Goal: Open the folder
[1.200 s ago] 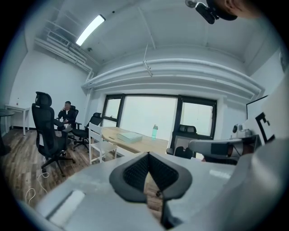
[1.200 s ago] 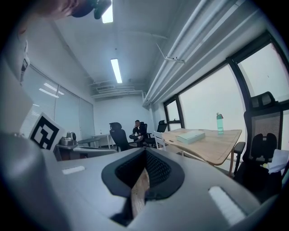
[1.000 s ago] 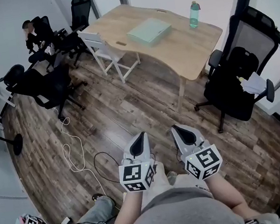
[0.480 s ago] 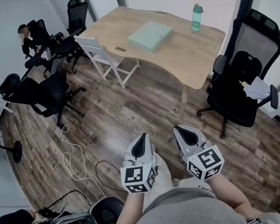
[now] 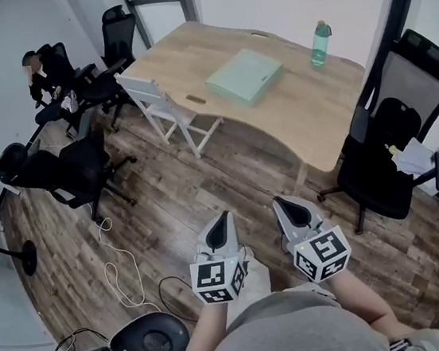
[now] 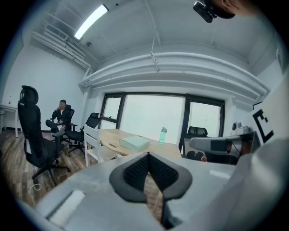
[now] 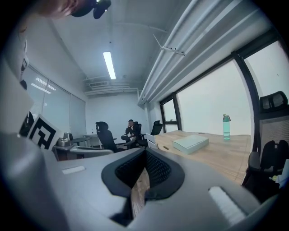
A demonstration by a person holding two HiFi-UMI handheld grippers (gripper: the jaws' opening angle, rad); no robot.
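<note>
Nearer the folder (image 5: 244, 76) now, left tongs (image 5: 223, 216) and right tongs (image 5: 281, 202) stay pressed together (both empty).

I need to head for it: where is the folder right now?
In the head view the pale green folder lies flat on the wooden table, upper centre, left of the green bottle.

Your head camera looks forward and steeply down over the floor. The left hand-held gripper (image 5: 223, 218) and right hand-held gripper (image 5: 284, 202) sit low in its frame, and the desk (image 5: 299, 112) lies well off near the top. Each gripper camera rides behind its own jaws and faces almost level toward that desk from well away. All three views share the desk's top, the folder (image 5: 244, 77) and the bottle (image 5: 319, 43) near its far edge.
</note>
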